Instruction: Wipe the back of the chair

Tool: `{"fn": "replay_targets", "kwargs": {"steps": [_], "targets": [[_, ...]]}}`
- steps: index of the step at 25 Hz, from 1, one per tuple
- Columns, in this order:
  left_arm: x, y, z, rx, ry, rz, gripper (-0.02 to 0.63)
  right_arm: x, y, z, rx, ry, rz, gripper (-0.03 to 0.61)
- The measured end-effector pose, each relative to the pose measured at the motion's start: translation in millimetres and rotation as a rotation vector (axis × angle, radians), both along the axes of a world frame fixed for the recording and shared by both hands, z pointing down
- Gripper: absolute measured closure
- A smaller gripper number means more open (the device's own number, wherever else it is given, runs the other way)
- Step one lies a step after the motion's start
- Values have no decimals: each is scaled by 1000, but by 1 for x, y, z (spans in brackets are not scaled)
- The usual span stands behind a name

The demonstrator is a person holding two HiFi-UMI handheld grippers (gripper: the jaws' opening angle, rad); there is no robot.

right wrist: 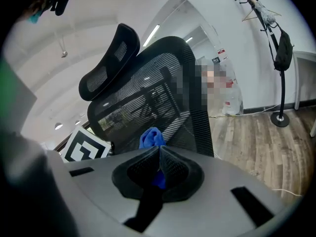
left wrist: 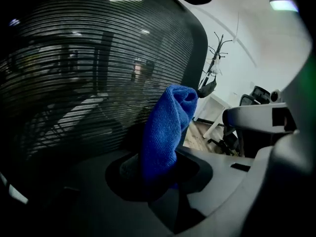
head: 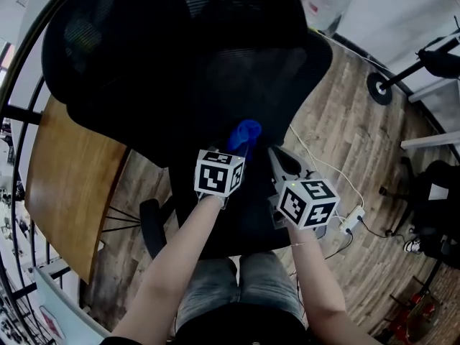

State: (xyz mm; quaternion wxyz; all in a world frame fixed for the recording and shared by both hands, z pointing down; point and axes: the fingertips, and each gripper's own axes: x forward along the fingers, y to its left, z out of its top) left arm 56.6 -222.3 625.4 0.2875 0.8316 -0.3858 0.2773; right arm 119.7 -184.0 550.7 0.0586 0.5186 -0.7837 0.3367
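The chair back (head: 180, 63) is black mesh and fills the upper middle of the head view. The left gripper view shows its ribbed mesh (left wrist: 89, 73) close up. The right gripper view shows it tilted, with the headrest (right wrist: 108, 58) above.

The blue cloth (head: 246, 134) stands bunched and upright against the lower part of the chair back, near its right edge. Whether it touches the mesh cannot be told.

The left gripper (left wrist: 158, 167) is clamped on the lower end of the cloth (left wrist: 165, 132), at the rear face of the chair back.

The right gripper (right wrist: 159, 167) is just to the right of the cloth (right wrist: 151, 137). Its jaws are pressed together and nothing is held between them.

A wooden table (head: 68, 185) lies left of the chair. Wood-pattern floor (head: 345, 121) lies right of the chair, with a white power strip (head: 351, 220) on it. A coat stand (right wrist: 276, 58) stands well beyond the chair, by the wall.
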Motion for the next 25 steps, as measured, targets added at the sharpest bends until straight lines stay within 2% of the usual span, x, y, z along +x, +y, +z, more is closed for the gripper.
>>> {"fn": "replay_targets", "kwargs": {"steps": [13,25], "targets": [[-94,6,-6,8,-16,-171,492,-69,-1,-3,-2,1,-133,551],[-173,10,-11,5,-12,-338,492,-133,-3,-7,0,-39,-244,551]]}}
